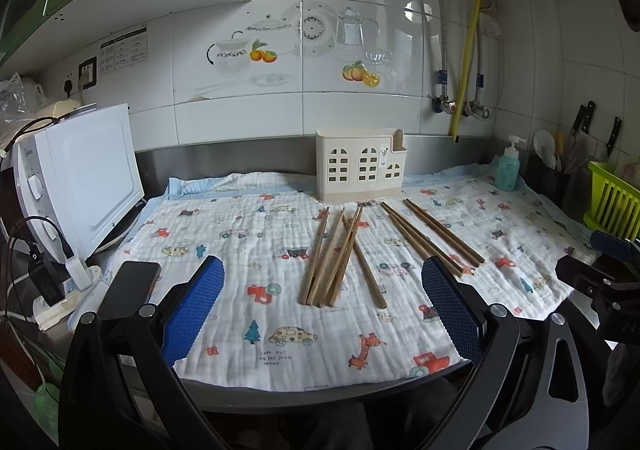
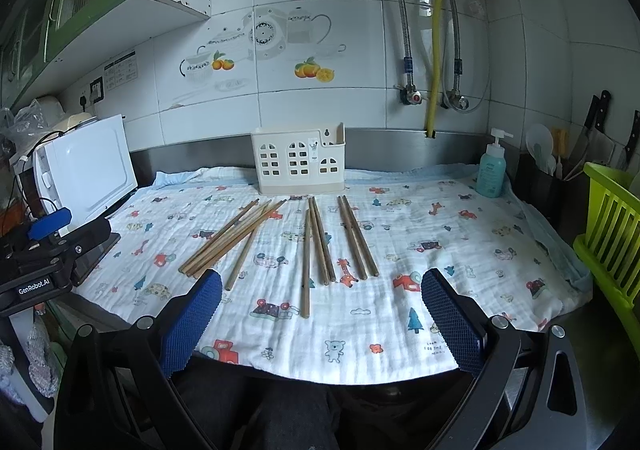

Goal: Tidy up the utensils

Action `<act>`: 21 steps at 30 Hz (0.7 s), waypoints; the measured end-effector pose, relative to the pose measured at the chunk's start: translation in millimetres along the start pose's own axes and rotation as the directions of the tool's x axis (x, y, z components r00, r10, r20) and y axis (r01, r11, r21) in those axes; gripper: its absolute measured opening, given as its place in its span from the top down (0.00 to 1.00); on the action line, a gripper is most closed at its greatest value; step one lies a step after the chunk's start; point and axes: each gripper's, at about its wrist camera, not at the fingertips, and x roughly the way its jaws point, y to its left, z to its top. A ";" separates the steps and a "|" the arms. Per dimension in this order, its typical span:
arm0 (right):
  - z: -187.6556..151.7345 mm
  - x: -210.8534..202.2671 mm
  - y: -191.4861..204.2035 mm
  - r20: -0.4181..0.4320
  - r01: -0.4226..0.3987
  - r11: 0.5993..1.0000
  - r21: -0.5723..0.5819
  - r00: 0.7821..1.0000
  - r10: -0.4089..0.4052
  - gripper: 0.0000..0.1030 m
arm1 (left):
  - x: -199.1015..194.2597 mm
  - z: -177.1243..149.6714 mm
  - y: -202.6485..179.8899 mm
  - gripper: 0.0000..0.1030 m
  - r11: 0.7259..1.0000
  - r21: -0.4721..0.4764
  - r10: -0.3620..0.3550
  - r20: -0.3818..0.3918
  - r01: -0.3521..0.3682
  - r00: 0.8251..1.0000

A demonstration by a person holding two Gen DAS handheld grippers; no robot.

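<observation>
Several wooden chopsticks (image 1: 334,258) lie loose on a printed cloth (image 1: 248,250), in a left bunch and a right bunch (image 1: 440,234). Behind them stands a cream utensil holder (image 1: 360,166) with window cut-outs, empty as far as I can see. My left gripper (image 1: 322,290) is open and empty, near the cloth's front edge, short of the chopsticks. In the right wrist view the chopsticks (image 2: 320,242), the holder (image 2: 298,160) and the cloth (image 2: 440,250) show again. My right gripper (image 2: 320,302) is open and empty, near the front edge.
A white microwave (image 1: 84,178) and a phone (image 1: 128,286) sit at the left. A teal soap bottle (image 2: 492,170), a dark utensil tub with knives (image 2: 560,170) and a green rack (image 2: 612,218) stand at the right. The other gripper shows at each view's edge (image 2: 44,250).
</observation>
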 end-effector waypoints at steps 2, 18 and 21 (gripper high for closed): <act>0.0 0.1 0.0 0.002 0.001 1.000 0.001 1.000 -0.001 0.06 | 1.2 0.1 -0.3 0.05 1.000 0.000 -0.001 -0.001 0.001 1.000; 0.5 2.8 4.1 0.005 -0.009 1.000 -0.006 1.000 0.009 0.06 | 3.3 -3.7 -0.2 0.05 1.000 -0.004 0.001 -0.001 -0.001 1.000; 0.6 3.1 4.4 0.003 -0.009 1.000 -0.008 1.000 0.009 0.06 | 3.1 -4.1 -0.2 0.05 1.000 -0.002 0.002 0.000 -0.002 1.000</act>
